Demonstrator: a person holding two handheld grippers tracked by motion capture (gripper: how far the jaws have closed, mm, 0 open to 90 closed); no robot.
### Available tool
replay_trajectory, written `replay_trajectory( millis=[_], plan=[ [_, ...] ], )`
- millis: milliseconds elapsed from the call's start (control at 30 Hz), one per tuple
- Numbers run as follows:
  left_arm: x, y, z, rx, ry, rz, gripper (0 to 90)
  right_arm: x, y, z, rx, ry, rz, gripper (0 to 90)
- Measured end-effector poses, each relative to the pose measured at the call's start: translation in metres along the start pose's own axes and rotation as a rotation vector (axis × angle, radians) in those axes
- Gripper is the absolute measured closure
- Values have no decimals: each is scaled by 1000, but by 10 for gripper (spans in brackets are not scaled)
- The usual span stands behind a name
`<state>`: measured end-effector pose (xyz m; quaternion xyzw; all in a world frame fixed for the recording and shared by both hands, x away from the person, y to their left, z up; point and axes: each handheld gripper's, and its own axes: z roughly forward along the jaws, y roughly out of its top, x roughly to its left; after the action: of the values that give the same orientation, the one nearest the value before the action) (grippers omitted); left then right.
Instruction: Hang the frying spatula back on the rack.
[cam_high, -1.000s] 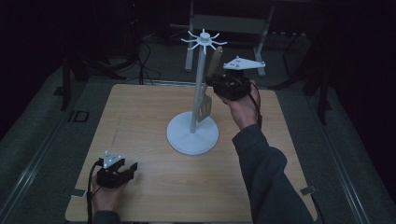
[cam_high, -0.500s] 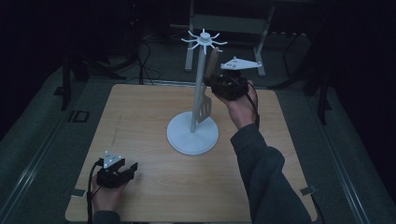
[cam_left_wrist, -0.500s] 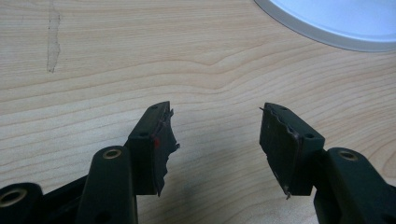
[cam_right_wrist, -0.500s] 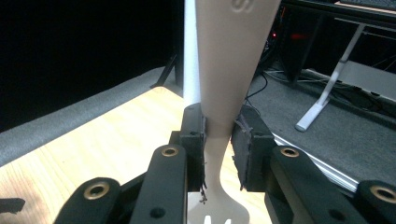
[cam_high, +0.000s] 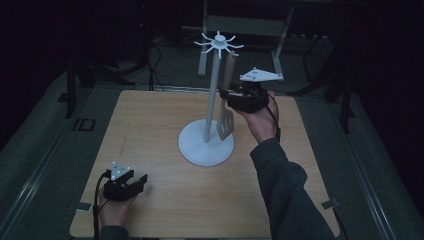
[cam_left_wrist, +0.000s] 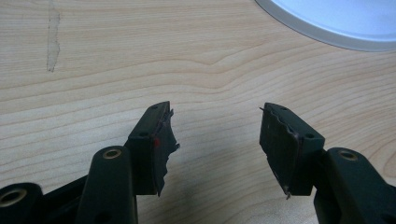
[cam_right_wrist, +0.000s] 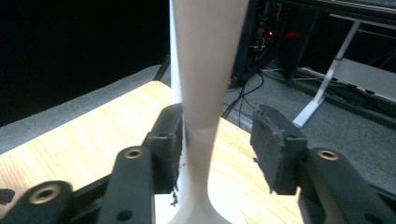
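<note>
- A white stand (cam_high: 206, 145) is on the wooden table (cam_high: 150, 130), a little behind the middle; it has a round base, a thin pole and a ring of hooks on top.
- A spatula (cam_high: 226, 117) hangs from one hook on the right side of the pole, with the handle up and the slotted blade down, just above the base.
- The right gripper (cam_high: 231, 95) is lifted off the table at the height of the spatula handle, just to the right of the pole.
- In the right gripper view, the handle (cam_right_wrist: 205, 93) passes upright between the two jaws. The jaws have just been opening: the left pad (cam_right_wrist: 170, 140) is at the handle or just beside it, and the right pad (cam_right_wrist: 271, 140) stands clearly apart, so nothing is pinched.
- The left gripper (cam_high: 142, 180) rests low at the front left part of the table, well apart from the stand.
- Its jaws are spread wide, and between them is bare wood; the base edge (cam_left_wrist: 327, 28) is seen farther off.
</note>
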<state>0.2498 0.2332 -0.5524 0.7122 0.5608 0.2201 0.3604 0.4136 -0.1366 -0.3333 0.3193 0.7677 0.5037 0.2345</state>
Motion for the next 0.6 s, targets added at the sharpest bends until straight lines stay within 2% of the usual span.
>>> replay_trajectory(
  millis=[233,600],
  plan=[
    [0,0,0,0,0,1,440,0,-7,-5,-6,-23,0,443],
    [0,0,0,-1,-1,0,438,1,-14,-15,-8,-19,16,383]
  ],
)
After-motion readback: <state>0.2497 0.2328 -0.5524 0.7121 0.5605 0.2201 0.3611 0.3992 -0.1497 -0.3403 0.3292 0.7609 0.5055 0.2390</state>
